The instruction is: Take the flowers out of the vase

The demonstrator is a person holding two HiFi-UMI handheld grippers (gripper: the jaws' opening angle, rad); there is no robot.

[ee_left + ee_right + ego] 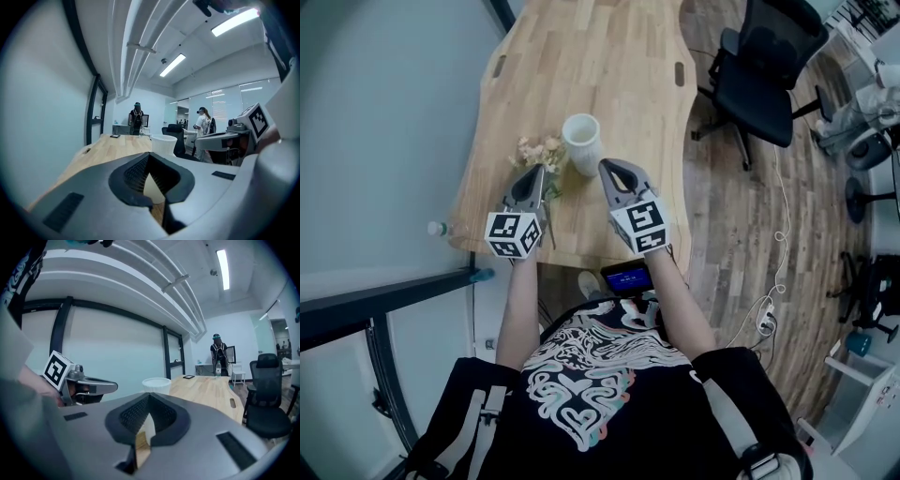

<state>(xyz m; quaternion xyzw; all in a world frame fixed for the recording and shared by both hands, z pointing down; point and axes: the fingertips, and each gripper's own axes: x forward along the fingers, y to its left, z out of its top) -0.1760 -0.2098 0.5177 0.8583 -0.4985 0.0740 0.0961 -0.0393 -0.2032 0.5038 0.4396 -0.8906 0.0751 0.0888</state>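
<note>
Although both hovered close to the vase (581, 141), neither gripper had hold of anything. The left hand-held gripper (534, 178) had its jaws pressed together on nothing, and the right hand-held gripper (611, 172) was the same. The flowers (538, 152) lay on the table (581, 56) just left of the vase, with their stems running back past the left gripper's tip. The vase stood upright, and from above its mouth looked empty. To my eye the job was as good as done, with nothing left in the vase to lift out. I counted one white vase, one small bunch of pale flowers, too tangled to number stem by stem, and two grippers, one on either side of the vase.
</note>
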